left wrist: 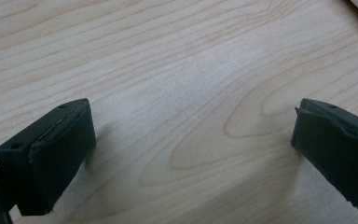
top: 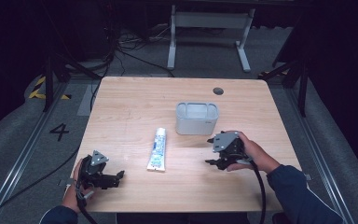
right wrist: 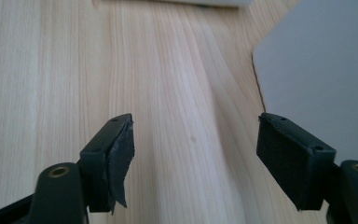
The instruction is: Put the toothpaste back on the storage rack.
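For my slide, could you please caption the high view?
Open grippers, left and right, flank a tube lying before a grey bin on a wooden table.

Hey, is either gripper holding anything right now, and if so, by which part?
Nothing is held. The left gripper and the right gripper both have their jaws open over bare table; the toothpaste tube lies untouched between them.

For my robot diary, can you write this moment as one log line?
left gripper: open, empty | right gripper: open, empty | tube: flat on table | bin: upright
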`<state>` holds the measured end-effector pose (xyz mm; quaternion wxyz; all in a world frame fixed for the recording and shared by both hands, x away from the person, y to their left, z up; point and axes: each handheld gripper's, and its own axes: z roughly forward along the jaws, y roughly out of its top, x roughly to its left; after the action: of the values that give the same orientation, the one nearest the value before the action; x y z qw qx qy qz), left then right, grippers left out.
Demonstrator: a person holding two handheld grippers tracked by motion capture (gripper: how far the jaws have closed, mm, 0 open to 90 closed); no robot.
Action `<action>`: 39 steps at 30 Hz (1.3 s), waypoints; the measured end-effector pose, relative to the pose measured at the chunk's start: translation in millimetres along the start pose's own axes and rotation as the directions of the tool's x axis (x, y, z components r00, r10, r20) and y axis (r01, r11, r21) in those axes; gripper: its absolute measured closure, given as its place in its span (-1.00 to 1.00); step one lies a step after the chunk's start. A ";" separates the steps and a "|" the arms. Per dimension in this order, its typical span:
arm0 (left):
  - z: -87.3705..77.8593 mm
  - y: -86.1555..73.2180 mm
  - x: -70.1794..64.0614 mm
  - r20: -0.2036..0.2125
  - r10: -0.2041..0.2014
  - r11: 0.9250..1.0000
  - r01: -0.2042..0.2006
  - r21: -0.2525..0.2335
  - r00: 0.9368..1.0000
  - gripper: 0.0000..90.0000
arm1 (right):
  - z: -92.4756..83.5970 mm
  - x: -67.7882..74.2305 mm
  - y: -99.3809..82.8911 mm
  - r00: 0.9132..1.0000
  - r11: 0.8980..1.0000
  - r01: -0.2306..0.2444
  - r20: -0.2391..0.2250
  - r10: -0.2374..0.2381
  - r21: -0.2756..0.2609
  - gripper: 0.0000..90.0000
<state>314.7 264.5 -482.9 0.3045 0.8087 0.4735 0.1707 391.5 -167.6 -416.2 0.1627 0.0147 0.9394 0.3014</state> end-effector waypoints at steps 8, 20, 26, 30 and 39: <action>-3.5 -4.6 -2.4 -0.002 -0.003 1.000 0.003 -0.004 1.000 -1.00 | 35.4 4.6 44.7 0.991 0.991 0.130 -0.036 -0.129 0.034 -0.38; -5.2 -6.7 -3.1 -0.004 0.000 1.000 0.000 -0.007 1.000 -1.00 | 73.0 8.5 79.6 0.978 0.976 0.205 -0.050 -0.201 0.076 -0.38; -5.2 -6.7 -3.2 -0.007 0.001 1.000 -0.001 -0.007 1.000 -1.00 | 83.2 5.7 89.5 0.975 0.972 0.222 -0.044 -0.219 0.073 -0.38; -5.5 -6.7 -3.0 -0.003 0.002 1.000 -0.002 -0.004 1.000 -1.00 | 91.7 1.5 98.8 0.972 0.970 0.230 -0.065 -0.225 0.078 -0.37; -6.3 -6.7 -2.8 0.001 0.006 1.000 -0.006 0.003 1.000 -1.00 | 111.3 -6.2 110.9 0.961 0.952 0.276 -0.071 -0.268 0.133 -0.38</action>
<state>305.3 266.7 -482.5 0.3028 0.8108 0.4711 0.1703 424.6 -15.2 -436.2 0.1769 -0.1112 0.9554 0.2089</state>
